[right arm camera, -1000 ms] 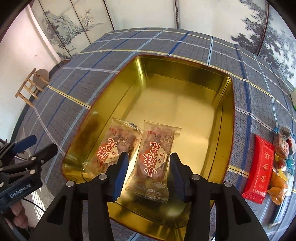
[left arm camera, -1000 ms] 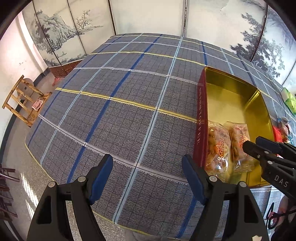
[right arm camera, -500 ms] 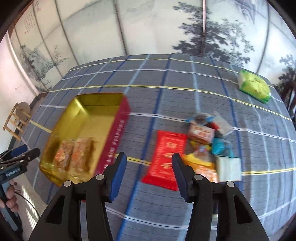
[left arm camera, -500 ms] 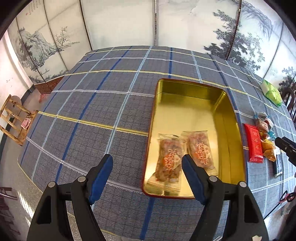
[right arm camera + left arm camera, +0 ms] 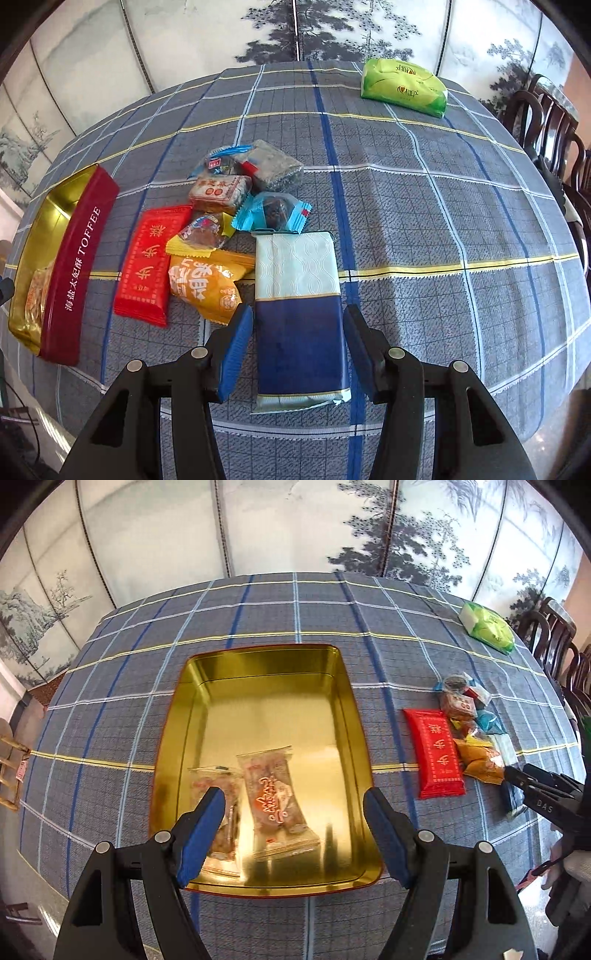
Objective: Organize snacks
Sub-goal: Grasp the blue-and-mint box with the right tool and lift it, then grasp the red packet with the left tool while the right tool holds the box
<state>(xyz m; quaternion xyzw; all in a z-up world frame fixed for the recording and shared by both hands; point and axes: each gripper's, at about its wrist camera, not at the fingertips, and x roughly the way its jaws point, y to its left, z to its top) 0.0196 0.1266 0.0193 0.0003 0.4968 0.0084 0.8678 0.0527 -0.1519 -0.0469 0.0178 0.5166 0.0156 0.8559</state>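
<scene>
A gold tin (image 5: 266,686) with red outer walls (image 5: 79,266) sits on the plaid tablecloth. Two clear packets of pink sweets (image 5: 275,801) (image 5: 221,805) lie in its near end. My left gripper (image 5: 293,797) hovers open above them, holding nothing. To the tin's right lies a pile of snacks: a red packet (image 5: 147,258), an orange one (image 5: 203,284), a blue-wrapped sweet (image 5: 275,212) and a brown square pack (image 5: 219,192). My right gripper (image 5: 298,312) is open, its jaws straddling a blue-and-white pack (image 5: 299,295) without pressing on it.
A green pack (image 5: 402,86) lies at the table's far right. Dark wooden chairs (image 5: 546,122) stand past the right edge. A painted folding screen closes off the back. The table's near edge runs just below both grippers.
The right gripper left the tin and swung right across the snack pile to the blue-and-white pack. The left gripper moved right, from bare cloth to above the tin.
</scene>
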